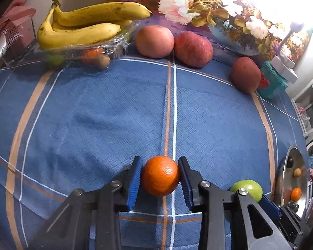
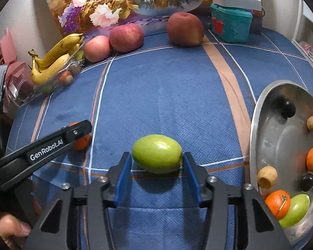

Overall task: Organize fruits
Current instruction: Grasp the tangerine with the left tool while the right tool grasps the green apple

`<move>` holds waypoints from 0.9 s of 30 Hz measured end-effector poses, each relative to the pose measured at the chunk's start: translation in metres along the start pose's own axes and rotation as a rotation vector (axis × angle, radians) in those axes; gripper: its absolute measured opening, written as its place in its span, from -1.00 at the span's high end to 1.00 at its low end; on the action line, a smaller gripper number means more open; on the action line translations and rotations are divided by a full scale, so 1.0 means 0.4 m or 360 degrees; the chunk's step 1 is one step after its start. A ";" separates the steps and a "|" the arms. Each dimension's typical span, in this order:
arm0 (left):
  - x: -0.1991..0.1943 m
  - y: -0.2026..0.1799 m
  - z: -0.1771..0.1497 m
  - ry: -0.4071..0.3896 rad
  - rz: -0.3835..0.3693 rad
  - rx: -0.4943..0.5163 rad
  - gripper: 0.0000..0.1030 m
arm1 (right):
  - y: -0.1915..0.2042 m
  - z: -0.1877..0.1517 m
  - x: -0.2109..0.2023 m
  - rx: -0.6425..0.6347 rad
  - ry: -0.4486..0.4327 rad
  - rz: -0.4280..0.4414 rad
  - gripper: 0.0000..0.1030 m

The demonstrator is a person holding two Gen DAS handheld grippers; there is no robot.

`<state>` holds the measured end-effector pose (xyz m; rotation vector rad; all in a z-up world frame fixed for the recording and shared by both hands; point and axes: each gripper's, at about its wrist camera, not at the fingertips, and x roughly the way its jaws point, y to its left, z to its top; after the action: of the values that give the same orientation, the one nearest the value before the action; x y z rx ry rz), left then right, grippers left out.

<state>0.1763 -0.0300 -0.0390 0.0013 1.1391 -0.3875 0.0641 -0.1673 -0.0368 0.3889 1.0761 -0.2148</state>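
On the blue checked tablecloth [image 1: 94, 114], my left gripper [image 1: 160, 160] is shut on a small orange [image 1: 159, 177], its blue pads pressing both sides. The right wrist view shows that gripper [image 2: 78, 134] from the side, hiding most of the orange [image 2: 81, 143]. My right gripper [image 2: 156, 154] is shut on a green oval fruit [image 2: 157, 153] that rests on the cloth; that fruit [image 1: 249, 187] shows at lower right in the left wrist view. A metal bowl [image 2: 255, 120] to the right holds several small fruits, among them oranges and a green one.
At the back stand three red apples [image 2: 126, 37], bananas [image 1: 83, 27] on a clear wrapped tray of small fruit, a teal box [image 2: 229, 25], a floral painting [image 2: 114, 2] and a pink-ribboned package [image 1: 12, 31]. A hand [image 2: 8, 229] holds the left gripper.
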 end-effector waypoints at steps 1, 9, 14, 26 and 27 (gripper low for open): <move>-0.001 -0.001 0.000 -0.0003 0.0004 0.0004 0.27 | -0.002 0.001 0.000 0.0007 0.0002 0.0007 0.01; -0.013 0.006 0.001 0.0003 -0.0026 -0.0041 0.28 | -0.005 0.004 -0.004 0.0020 0.0000 0.0017 0.02; -0.051 0.009 0.006 -0.0033 -0.0037 -0.0054 0.28 | -0.011 0.009 -0.016 0.0035 -0.0012 0.0025 0.04; -0.096 -0.006 0.005 -0.0046 -0.0063 -0.0061 0.28 | -0.006 0.021 -0.057 -0.0021 -0.0063 0.0022 0.51; -0.092 -0.002 0.005 -0.0037 -0.0067 -0.0078 0.28 | -0.007 0.022 -0.055 -0.0029 -0.0062 0.0009 0.40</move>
<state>0.1645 -0.0199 -0.0055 -0.0698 1.1268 -0.3961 0.0603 -0.1738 -0.0143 0.3697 1.0378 -0.2065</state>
